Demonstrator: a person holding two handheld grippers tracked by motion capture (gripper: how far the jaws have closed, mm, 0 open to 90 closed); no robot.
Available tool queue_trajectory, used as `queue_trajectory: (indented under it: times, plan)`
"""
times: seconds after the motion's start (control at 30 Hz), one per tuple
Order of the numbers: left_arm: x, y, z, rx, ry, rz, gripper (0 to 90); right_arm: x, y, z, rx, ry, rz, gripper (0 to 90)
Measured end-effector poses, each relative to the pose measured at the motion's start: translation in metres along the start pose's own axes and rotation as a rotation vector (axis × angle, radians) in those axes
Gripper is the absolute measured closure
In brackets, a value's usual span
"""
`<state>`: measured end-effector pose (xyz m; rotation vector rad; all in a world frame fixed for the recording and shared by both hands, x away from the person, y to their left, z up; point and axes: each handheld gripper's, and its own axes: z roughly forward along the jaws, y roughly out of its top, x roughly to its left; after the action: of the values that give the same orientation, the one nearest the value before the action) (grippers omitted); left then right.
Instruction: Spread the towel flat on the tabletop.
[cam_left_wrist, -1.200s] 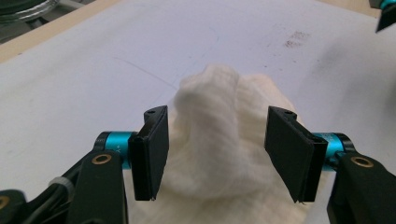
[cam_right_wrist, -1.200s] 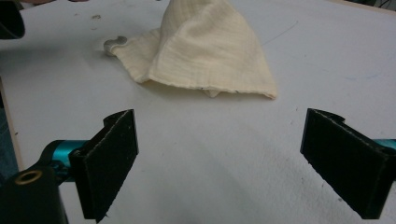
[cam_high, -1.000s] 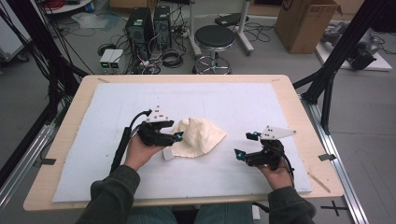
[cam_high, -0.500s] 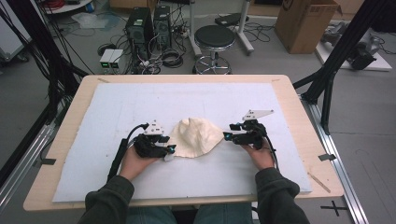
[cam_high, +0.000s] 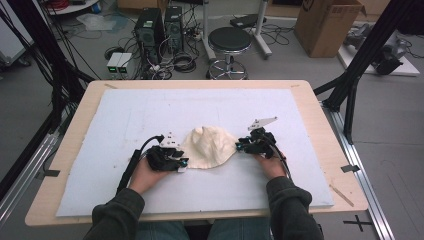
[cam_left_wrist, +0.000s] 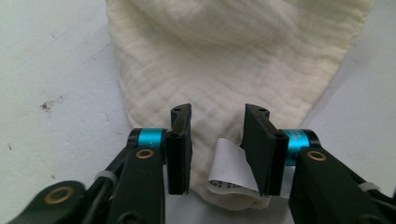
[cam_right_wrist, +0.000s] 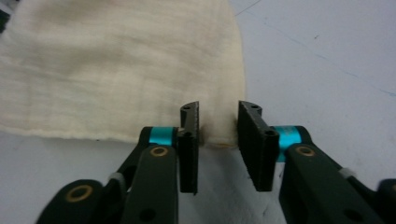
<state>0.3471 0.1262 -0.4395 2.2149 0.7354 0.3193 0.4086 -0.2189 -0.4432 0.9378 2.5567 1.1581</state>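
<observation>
I see the cream cloth (cam_high: 210, 146) bunched up in the middle of the white mat (cam_high: 120, 115). My left gripper (cam_left_wrist: 218, 140) has been closing on the near corner with the white tag (cam_left_wrist: 231, 170), but its jaws look a bit apart. My right gripper (cam_right_wrist: 218, 135) has been closing on another corner; I can't quite tell if it pinches yet.

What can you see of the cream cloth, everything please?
The cream cloth is a crinkled, gauze-like fabric with a stitched hem, lying bunched in a soft mound on the white mat. One corner carries a white tag and sits between the jaws of the left gripper; another corner sits between the jaws of the right gripper. Both have just been closing, with gaps visible beside the fabric, so neither clamps it yet.
</observation>
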Motion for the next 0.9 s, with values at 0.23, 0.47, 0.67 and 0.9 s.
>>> queue_trajectory:
  times: [0.23, 0.47, 0.67, 0.9]
  plan:
    - [-0.005, 0.001, 0.001, -0.004, 0.002, 0.026, 85.1, 0.001, 0.000, 0.000, 0.001, 0.036, 0.011, 82.8]
    - [-0.006, 0.004, -0.011, -0.040, 0.004, 0.025, 88.1, 0.006, 0.003, -0.013, -0.023, 0.040, -0.001, 82.9]
    - [-0.009, 0.008, -0.033, -0.069, 0.014, 0.048, 88.2, 0.017, 0.006, -0.041, -0.083, 0.047, -0.037, 82.9]
    - [-0.025, 0.008, -0.071, -0.096, 0.046, 0.095, 88.1, 0.045, 0.003, -0.073, -0.117, 0.062, -0.095, 82.7]
